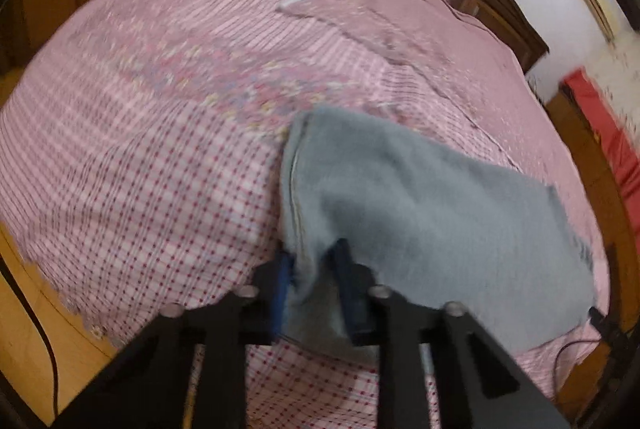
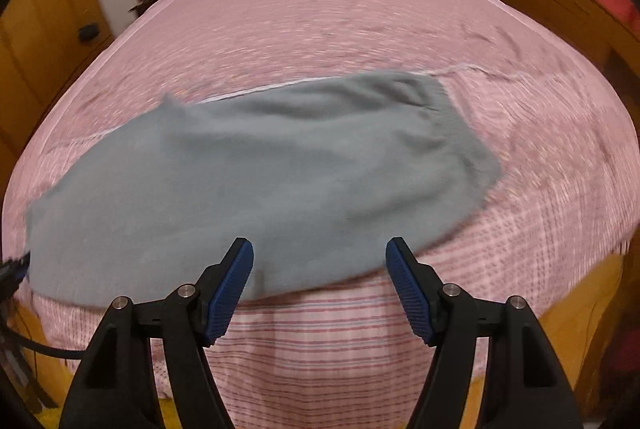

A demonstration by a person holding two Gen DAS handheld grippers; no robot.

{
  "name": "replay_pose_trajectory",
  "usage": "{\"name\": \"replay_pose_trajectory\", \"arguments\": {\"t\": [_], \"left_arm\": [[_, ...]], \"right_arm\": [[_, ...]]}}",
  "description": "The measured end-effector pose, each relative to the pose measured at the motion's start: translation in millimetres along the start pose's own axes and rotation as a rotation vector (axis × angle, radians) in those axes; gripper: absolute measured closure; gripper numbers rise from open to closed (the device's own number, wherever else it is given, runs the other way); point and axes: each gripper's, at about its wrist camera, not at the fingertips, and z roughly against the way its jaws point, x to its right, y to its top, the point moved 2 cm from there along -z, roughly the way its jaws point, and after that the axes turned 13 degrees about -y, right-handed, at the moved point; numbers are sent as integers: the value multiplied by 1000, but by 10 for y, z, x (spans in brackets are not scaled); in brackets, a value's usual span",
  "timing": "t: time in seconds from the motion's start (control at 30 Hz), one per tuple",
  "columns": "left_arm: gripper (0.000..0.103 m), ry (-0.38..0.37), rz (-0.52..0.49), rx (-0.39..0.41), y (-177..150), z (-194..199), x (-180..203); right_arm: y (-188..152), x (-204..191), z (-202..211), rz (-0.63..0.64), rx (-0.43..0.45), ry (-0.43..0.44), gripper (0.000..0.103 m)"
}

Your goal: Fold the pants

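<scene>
Pants [image 2: 256, 181] on bed [image 2: 360, 29], near front edge.

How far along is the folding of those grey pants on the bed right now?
Partly done, it seems: the grey pants lie on the pink bedspread as one broad slab, apparently folded leg over leg. In hand: the left gripper is shut on an edge of the fabric, while the right gripper hangs open over the near edge, holding nothing. Left: probably folding it shorter across its length.
</scene>
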Motion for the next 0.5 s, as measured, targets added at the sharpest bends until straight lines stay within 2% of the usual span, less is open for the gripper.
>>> {"name": "replay_pose_trajectory", "arguments": {"t": [0.1,0.23,0.33,0.5], "left_arm": [[95,22,-27,23,4,46,114],[96,-21,-50,80,29,331,255],[96,-69,-100,109,66,533,501],[96,-220,-204,113,130,758,1123]], "right_arm": [[-34,124,-53,-35,-18,13,32],[-83,125,-75,-17,-23,17,32],[-96,108,-102,-5,-24,15,32],[-126,109,-158,-20,-40,29,32]]}}
